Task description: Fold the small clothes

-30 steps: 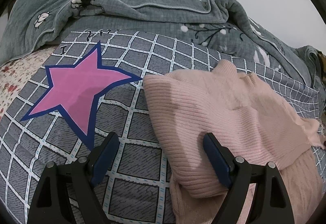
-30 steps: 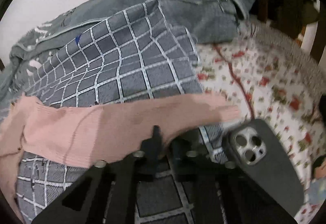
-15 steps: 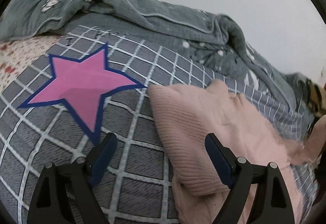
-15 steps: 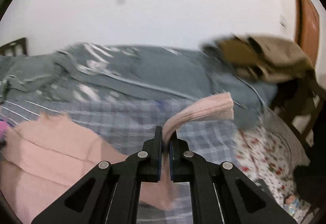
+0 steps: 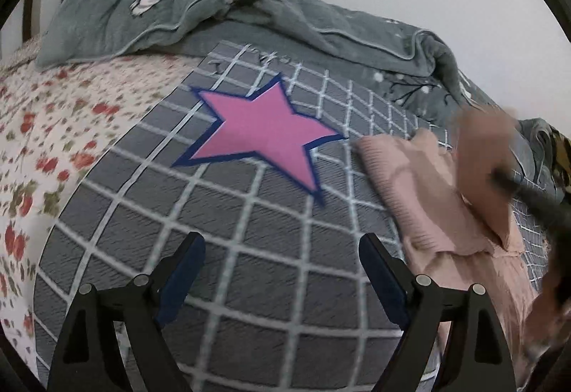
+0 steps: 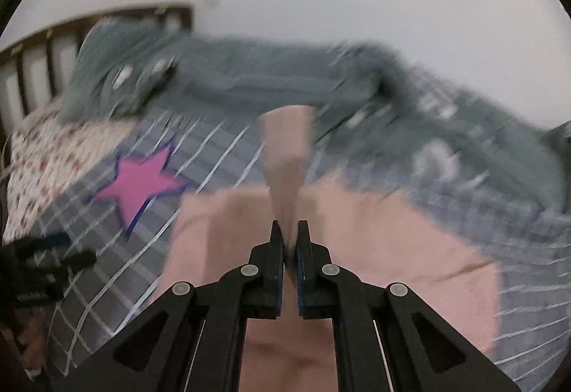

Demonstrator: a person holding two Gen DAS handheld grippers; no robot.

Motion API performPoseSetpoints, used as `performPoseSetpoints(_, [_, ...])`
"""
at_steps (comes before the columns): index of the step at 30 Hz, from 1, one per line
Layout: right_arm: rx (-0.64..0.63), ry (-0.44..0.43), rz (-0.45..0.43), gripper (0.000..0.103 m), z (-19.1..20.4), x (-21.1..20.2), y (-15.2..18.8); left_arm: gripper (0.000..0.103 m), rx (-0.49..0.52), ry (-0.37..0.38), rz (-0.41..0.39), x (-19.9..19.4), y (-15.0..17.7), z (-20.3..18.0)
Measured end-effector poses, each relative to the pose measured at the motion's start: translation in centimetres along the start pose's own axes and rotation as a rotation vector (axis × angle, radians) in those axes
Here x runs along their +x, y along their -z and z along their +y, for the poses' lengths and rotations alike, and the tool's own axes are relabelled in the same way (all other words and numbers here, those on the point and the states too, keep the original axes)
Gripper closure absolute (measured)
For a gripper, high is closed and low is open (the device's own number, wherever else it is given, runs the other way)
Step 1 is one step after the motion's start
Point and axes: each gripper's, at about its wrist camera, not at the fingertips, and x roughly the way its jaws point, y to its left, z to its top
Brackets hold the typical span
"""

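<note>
Left wrist view: left gripper (image 5: 282, 270) fingers spread wide, nothing between them, over the grey checked blanket (image 5: 228, 249). Pink star patch (image 5: 264, 138) on the blanket at about 12 o'clock from the gripper, one long arm pointing toward 4 o'clock. Pink knit sweater (image 5: 428, 199) lies on the blanket at 2–3 o'clock, ribbed edge facing the star, body's long axis running from 11 o'clock down to 5 o'clock. A blurred pink sleeve (image 5: 481, 156) is raised over the body at 2 o'clock, with the dark right gripper (image 5: 514, 186) blurred at its lower edge. Floral sheet (image 5: 43, 142) at 9–10 o'clock; grey-green quilt (image 5: 214, 6) bunched along the far side, 11 to 2 o'clock.

Right wrist view (heavy motion blur): right gripper's fingers nearly closed, pinching the sleeve, which rises out of the jaws straight toward 12 o'clock, long axis vertical, free end uppermost. Sweater body spreads flat beneath and to both sides, widest toward 3 o'clock. Star patch at 10 o'clock. Left gripper's dark frame at 9 o'clock, blurred. Quilt across 11 to 2 o'clock, wooden headboard (image 6: 46, 45) at 10 o'clock against the wall
</note>
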Motion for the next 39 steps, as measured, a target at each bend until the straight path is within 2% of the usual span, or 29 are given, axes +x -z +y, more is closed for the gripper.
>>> performPoseSetpoints(1, [-0.002, -0.034, 0.034, 0.093, 0.5, 0.9, 0.6, 0.016, 0.002, 0.007, 0.000, 0.0, 0.0, 0.2])
performPoseSetpoints(3, [-0.028, -0.101, 0.125, 0.081, 1.8, 2.5, 2.1, 0.016, 0.015, 0.007, -0.004, -0.1, 0.0, 0.1])
performPoseSetpoints(4, [-0.057, -0.107, 0.143, 0.080, 2.2, 2.5, 2.8, 0.016, 0.022, 0.010, -0.006, -0.2, 0.1, -0.1])
performPoseSetpoints(8, [-0.085, -0.037, 0.056, 0.050, 0.4, -1.2, 4.6, 0.016, 0.038, 0.064, 0.006, 0.1, 0.3, -1.5])
performPoseSetpoints(9, [-0.067, -0.026, 0.030, 0.049, -1.0, -2.5, 5.1, 0.015, 0.044, 0.074, 0.012, 0.3, 0.2, -2.1])
performPoseSetpoints(11, [-0.025, 0.014, 0.007, 0.049, -4.1, -4.5, 5.9, 0.016, 0.055, 0.100, 0.022, 0.6, 0.2, -3.5])
performPoseSetpoints(13, [0.012, 0.099, 0.003, 0.049, -7.6, -6.0, 7.1, 0.016, 0.068, 0.117, 0.029, 1.0, 0.2, -4.7])
performPoseSetpoints(16, [0.076, 0.208, 0.032, 0.049, -12.5, -6.7, 8.3, 0.016, 0.083, 0.137, 0.055, 1.9, 0.0, -7.0])
performPoseSetpoints(19, [0.166, 0.253, 0.058, 0.049, -16.6, -6.9, 9.2, 0.016, 0.081, 0.138, 0.055, 2.6, -0.5, -8.7])
performPoseSetpoints(25, [0.254, 0.247, 0.128, 0.049, -21.0, -4.8, 10.8, 0.016, 0.099, 0.050, 0.080, 5.1, -0.5, -10.7])
performPoseSetpoints(30, [0.319, 0.205, 0.187, 0.049, -22.4, -2.2, 12.3, 0.013, 0.201, -0.039, 0.023, 5.6, 0.7, -11.9])
performPoseSetpoints(34, [0.389, 0.161, 0.177, 0.049, -23.5, -2.1, 13.1, 0.012, 0.215, -0.054, 0.011, 5.5, 0.9, -11.9])
performPoseSetpoints(39, [0.402, 0.126, 0.148, 0.047, -23.7, -3.2, 13.5, 0.012, 0.211, -0.045, 0.013, 5.6, 0.7, -11.8])
